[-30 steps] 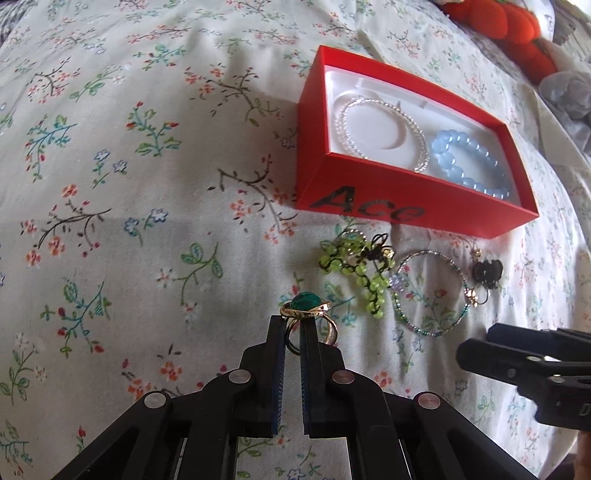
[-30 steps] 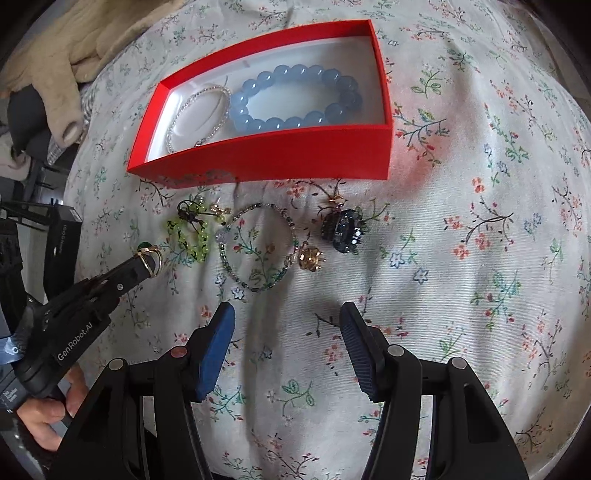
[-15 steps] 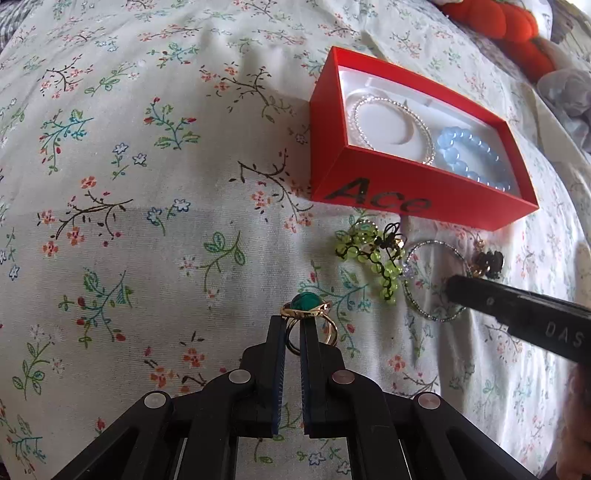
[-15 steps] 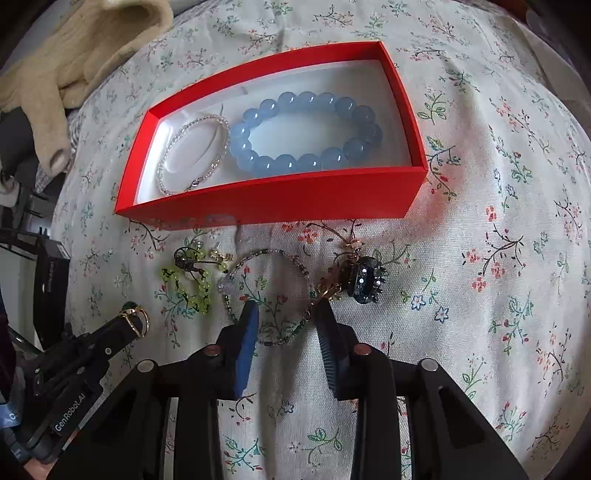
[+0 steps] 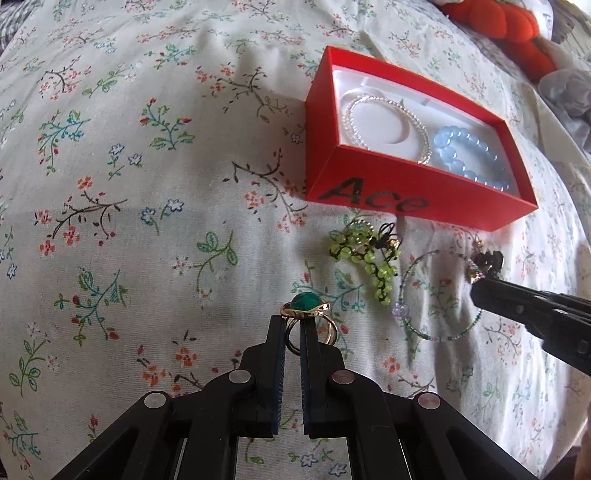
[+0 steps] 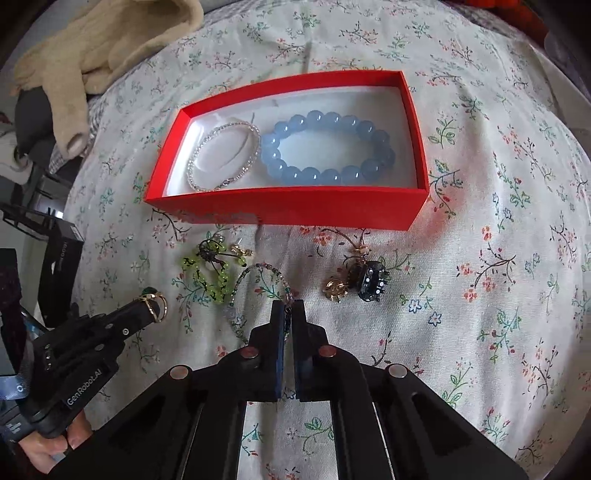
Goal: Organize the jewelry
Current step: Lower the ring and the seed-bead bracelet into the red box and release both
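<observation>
My left gripper (image 5: 293, 321) is shut on a gold ring with a green stone (image 5: 306, 303), held above the floral bedspread; it also shows in the right wrist view (image 6: 153, 300). My right gripper (image 6: 287, 308) is shut on the thin multicolour beaded bracelet (image 6: 260, 275), which lies on the cloth (image 5: 436, 295). The red box (image 6: 295, 208) holds a silver bracelet (image 6: 223, 155) and a blue bead bracelet (image 6: 328, 147). A green bead piece (image 6: 207, 273), a gold charm (image 6: 335, 288) and a dark spiky charm (image 6: 371, 280) lie in front of the box.
The floral bedspread (image 5: 147, 184) covers the whole surface. A beige plush toy (image 6: 92, 48) lies at the far left in the right wrist view. An orange plush (image 5: 506, 26) sits beyond the box in the left wrist view.
My right gripper moved forward to the thin beaded bracelet and closed from wide open onto it. My left gripper kept hold of the ring and shifted slightly back and left.
</observation>
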Demonstrator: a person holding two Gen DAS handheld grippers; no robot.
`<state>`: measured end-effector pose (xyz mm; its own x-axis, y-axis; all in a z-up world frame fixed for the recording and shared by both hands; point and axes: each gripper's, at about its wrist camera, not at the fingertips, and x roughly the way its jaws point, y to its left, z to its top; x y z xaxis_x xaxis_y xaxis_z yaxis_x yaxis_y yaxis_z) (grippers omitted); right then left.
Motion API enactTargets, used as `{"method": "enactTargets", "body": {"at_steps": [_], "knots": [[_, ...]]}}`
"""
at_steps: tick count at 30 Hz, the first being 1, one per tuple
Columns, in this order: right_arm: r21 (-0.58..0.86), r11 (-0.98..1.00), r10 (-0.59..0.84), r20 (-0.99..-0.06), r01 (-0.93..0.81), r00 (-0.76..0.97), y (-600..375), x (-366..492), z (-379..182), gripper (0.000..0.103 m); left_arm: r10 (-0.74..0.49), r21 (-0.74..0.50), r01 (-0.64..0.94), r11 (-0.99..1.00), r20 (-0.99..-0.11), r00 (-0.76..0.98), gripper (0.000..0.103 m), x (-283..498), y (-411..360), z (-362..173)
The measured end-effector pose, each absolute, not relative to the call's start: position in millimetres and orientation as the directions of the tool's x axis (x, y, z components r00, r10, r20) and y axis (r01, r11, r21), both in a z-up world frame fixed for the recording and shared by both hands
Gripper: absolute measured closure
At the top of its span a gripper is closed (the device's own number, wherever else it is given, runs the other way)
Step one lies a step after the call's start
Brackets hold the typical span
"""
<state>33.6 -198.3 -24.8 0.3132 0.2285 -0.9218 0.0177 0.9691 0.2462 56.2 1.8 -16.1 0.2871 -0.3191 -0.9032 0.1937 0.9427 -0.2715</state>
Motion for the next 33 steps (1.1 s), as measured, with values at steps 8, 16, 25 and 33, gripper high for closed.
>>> {"method": "enactTargets", "body": {"at_steps": [8,16,25,33], "knots": [[0.272,0.962,0.254,-0.894,-0.003,0.370,-204,22,2,0.100,-0.360,-0.305,0.209,0.929,-0.875,0.323,0.101,57,-5,3],[0.292,0.956,0.254,-0.859,0.017,0.444,-220,23,34,0.100,-0.405,-0.357,0.192,0.914,-0.839,0.364,0.101,65,-10,17],[0.318,0.946,0.258,-0.847,0.055,0.465,-239,31,44,0.100,-0.433,-0.378,0.212,0.901,-0.795,0.426,0.101,79,-17,30],[0.328,0.942,0.256,-0.842,0.073,0.475,-255,50,47,0.100,-0.461,-0.414,0.206,0.887,-0.767,0.446,0.101,100,-24,26]]}}
